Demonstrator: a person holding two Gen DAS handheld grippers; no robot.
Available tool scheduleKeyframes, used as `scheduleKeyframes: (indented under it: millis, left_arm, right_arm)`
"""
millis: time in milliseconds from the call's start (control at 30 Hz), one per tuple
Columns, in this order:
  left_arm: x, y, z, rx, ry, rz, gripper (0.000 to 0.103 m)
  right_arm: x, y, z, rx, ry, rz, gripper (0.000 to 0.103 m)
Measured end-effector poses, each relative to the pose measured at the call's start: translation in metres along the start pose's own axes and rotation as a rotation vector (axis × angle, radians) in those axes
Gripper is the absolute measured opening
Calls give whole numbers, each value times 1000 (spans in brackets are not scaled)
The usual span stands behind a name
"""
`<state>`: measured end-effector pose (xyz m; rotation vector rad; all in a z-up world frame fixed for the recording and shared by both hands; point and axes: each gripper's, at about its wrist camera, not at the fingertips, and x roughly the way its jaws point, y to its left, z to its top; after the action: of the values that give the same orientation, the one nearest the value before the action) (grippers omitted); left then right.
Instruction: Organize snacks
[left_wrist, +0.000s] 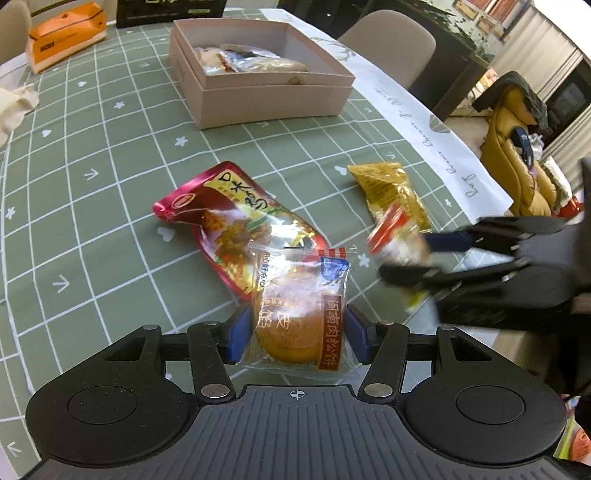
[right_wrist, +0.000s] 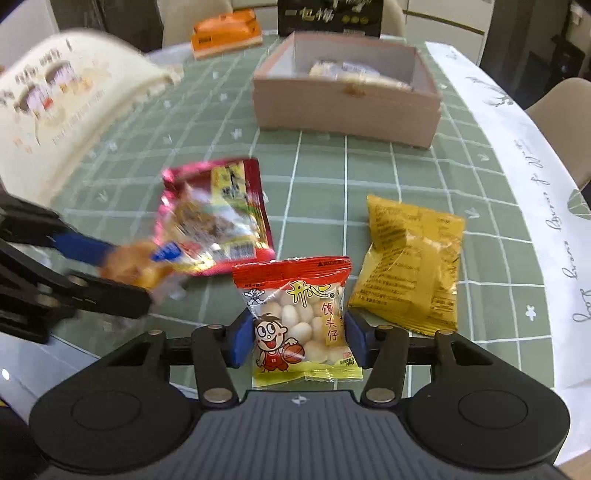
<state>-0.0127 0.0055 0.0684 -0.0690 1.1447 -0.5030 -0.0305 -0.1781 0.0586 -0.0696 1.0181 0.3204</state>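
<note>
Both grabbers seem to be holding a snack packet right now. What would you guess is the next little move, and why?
Probably carrying them forward to the pink box. The left gripper is clamped on the pastry packet, the right gripper on the red-topped puff packet. The box stands open ahead with snacks already inside.

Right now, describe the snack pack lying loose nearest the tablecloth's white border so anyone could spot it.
Start at the pink box on the green checked tablecloth, then come toward the white border. The yellow foil packet lies flat there, right of the crimson pouch. It is the only plain yellow pack, and no jaws hold it.
</note>
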Motion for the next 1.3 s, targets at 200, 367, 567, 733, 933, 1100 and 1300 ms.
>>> scheduleKeyframes:
  millis: [200,367,567,733,933,1100,1300]
  left_arm:
    - [6,-7,14,-20,-13,-5,60]
    - [15,-12,31,-47,-31,21,60]
    - [19,-17,57,-88,-76,82,60]
    - [27,-22,86,-105,-121,105,60]
    - [27,3,143,-220,-282,112,60]
    - [55,43,202,-330,-361,131,58]
    - [22,42,175,-318,-498,94,57]
  right_arm:
    - [-53,-35,25,150,-130,36,51]
    - [-79,-56,48,126,-229,-29,52]
    - [-59,-73,70,87,-229,-62,52]
    - [-46,-81,71,72,-201,-34,52]
    - [-29,-94,55,46,-138,-45,52]
    - [-23,-105,45,63,-103,-27,52]
    - [-19,-109,52,32,-97,-44,52]
